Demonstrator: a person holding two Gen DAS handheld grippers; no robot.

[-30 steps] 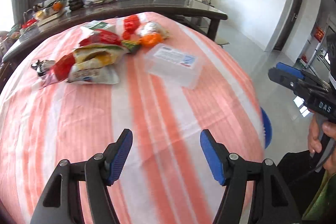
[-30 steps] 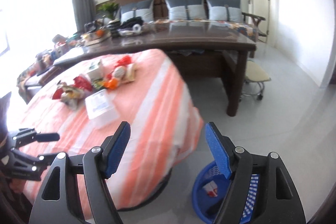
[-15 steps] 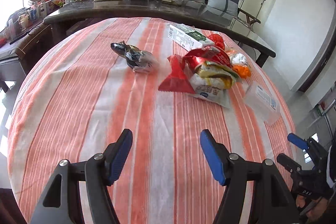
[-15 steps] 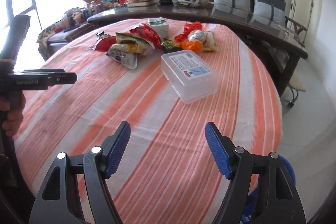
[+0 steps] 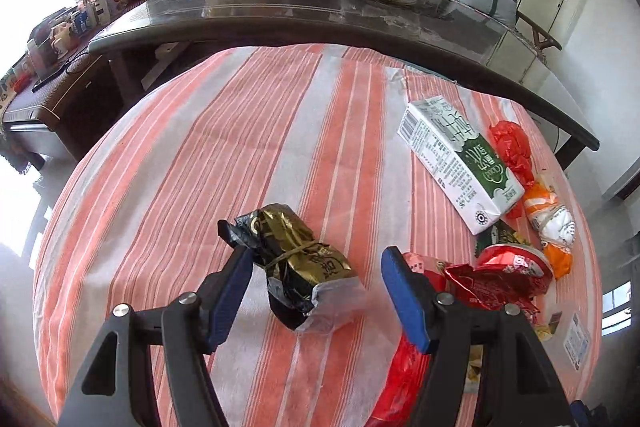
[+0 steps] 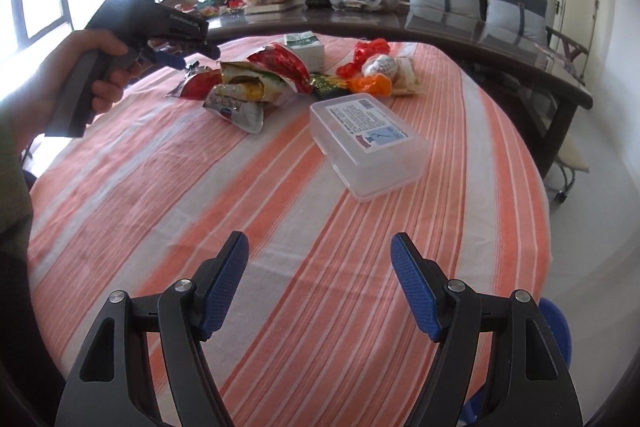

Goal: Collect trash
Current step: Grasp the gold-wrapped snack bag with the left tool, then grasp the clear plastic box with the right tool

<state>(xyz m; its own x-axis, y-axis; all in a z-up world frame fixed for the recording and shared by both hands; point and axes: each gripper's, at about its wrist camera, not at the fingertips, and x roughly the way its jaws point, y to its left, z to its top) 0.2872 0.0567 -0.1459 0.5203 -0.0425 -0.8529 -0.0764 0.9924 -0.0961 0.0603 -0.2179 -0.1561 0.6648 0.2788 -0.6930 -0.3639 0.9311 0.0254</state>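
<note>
A crumpled black-and-gold wrapper (image 5: 292, 259) lies on the orange-striped tablecloth (image 5: 240, 147). My left gripper (image 5: 315, 261) is open and straddles it, pads not pressing. To its right lie a green-and-white milk carton (image 5: 460, 163), red snack bags (image 5: 496, 279) and an orange-white wrapper (image 5: 550, 219). In the right wrist view my right gripper (image 6: 320, 247) hangs open over bare cloth, nothing between its fingers. Ahead of it sit a clear plastic box (image 6: 368, 143) and the trash pile (image 6: 256, 83). A hand holds the left gripper (image 6: 192, 57) at the pile's left end.
A blue bin (image 6: 556, 323) shows on the floor past the table's right edge. A long dark table (image 5: 320, 15) loaded with bowls, a plant and boxes runs close behind the round table. A stool (image 6: 572, 163) stands at the far right.
The left gripper swept across the table and now has the black-and-gold wrapper between its fingers. The right gripper swung from the floor and bin onto the table, then held still.
</note>
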